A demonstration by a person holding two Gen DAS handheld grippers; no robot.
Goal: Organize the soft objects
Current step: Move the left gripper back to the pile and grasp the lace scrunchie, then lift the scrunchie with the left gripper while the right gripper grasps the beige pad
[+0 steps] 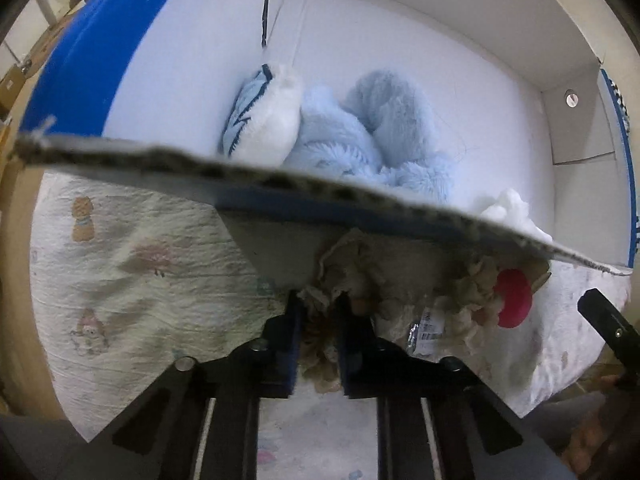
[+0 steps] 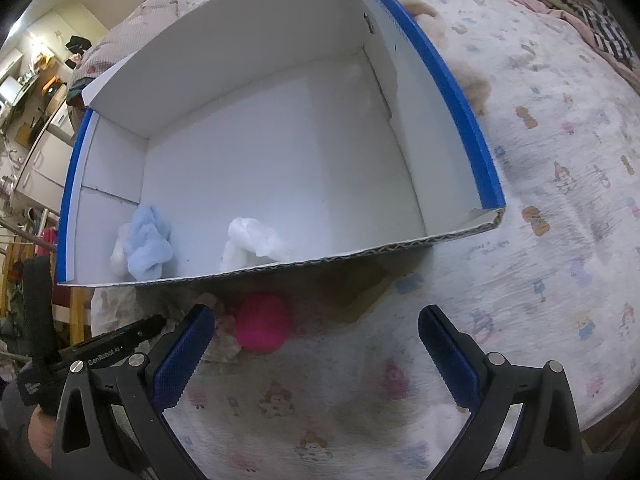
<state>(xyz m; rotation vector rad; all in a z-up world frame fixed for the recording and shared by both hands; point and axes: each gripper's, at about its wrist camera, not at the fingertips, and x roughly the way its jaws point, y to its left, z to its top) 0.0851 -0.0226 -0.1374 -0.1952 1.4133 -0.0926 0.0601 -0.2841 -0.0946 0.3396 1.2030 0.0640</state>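
Left wrist view: a beige fluffy toy [image 1: 348,280] is pinched tight in the left hand-held gripper [image 1: 318,312] just below the box [image 1: 280,184] front edge, where it could be snagged and pulled loose.

Only readable text: "GenRobot.AI" printed in white on the black body of the left gripper [image 2: 120,344] seen in the right wrist view; barcode tag [image 1: 430,326] on the beige plush [image 1: 360,280] is illegible.

Bed sheet [image 2: 540,280] — box [image 2: 452,92], pink-nosed plush [image 2: 262,326] on it
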